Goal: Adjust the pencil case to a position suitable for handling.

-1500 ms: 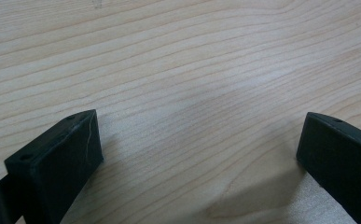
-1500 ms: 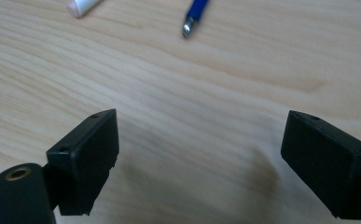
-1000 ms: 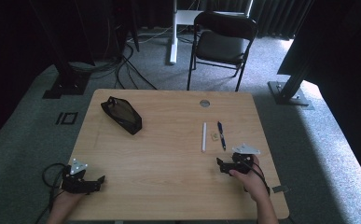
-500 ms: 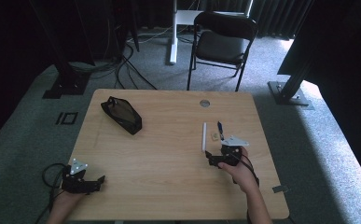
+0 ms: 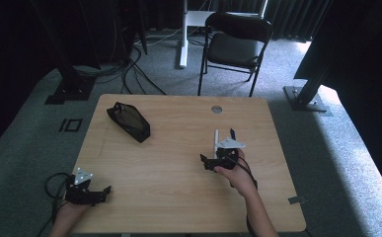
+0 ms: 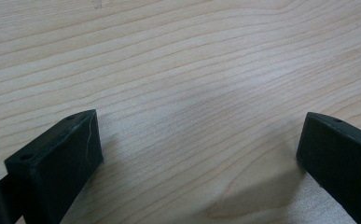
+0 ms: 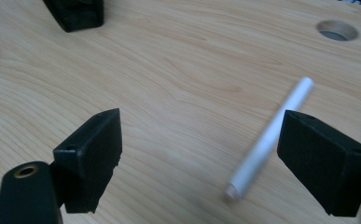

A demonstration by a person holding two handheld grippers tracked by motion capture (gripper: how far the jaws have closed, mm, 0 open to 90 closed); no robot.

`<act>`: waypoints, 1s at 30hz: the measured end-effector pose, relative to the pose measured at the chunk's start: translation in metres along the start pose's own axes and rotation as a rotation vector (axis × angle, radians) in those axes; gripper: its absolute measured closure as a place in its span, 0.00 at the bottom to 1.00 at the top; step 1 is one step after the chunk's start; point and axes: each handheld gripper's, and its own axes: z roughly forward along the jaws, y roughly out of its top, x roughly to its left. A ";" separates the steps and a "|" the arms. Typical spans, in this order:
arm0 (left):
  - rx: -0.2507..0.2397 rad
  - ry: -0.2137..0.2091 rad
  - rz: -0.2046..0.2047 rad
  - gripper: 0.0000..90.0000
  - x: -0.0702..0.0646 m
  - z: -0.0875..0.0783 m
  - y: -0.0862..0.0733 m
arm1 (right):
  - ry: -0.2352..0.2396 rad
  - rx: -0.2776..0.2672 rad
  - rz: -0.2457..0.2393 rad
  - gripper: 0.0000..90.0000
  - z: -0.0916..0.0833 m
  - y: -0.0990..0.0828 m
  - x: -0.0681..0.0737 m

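High view: the right gripper hangs over the right half of the wooden worktop, just beside the near end of a white pen, with a dark blue pen lying alongside, mostly behind the gripper's grey plate. The left gripper rests at the near left corner, well apart from both pens. A black mesh pencil pouch lies at the far left of the worktop, and a cable grommet hole sits near the far edge. Left gripper view: jaws spread wide over bare wood, nothing between them. Right gripper view: jaws released and wide apart; the white pen lies slantwise between them, crowding the right jaw, its near tip not yet centred. Judgement: step in hand is the approach to the white pen. Risk: closing off-centre could let the right jaw nudge the round barrel first, so it rolls toward the blue pen or pivots out of the gap.
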 end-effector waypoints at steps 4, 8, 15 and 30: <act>0.000 -0.001 0.000 0.00 0.000 0.000 0.000 | 0.016 -0.003 -0.014 0.15 0.010 0.006 0.008; 0.000 -0.001 0.000 0.00 0.000 0.000 0.000 | 0.032 -0.004 -0.034 0.15 0.021 0.012 0.016; 0.000 -0.001 0.000 0.00 0.000 0.000 0.000 | 0.065 -0.011 -0.050 0.15 0.037 0.022 0.031; 0.000 0.000 0.000 0.00 0.000 0.000 0.000 | 0.133 0.002 -0.091 0.15 0.077 0.048 0.064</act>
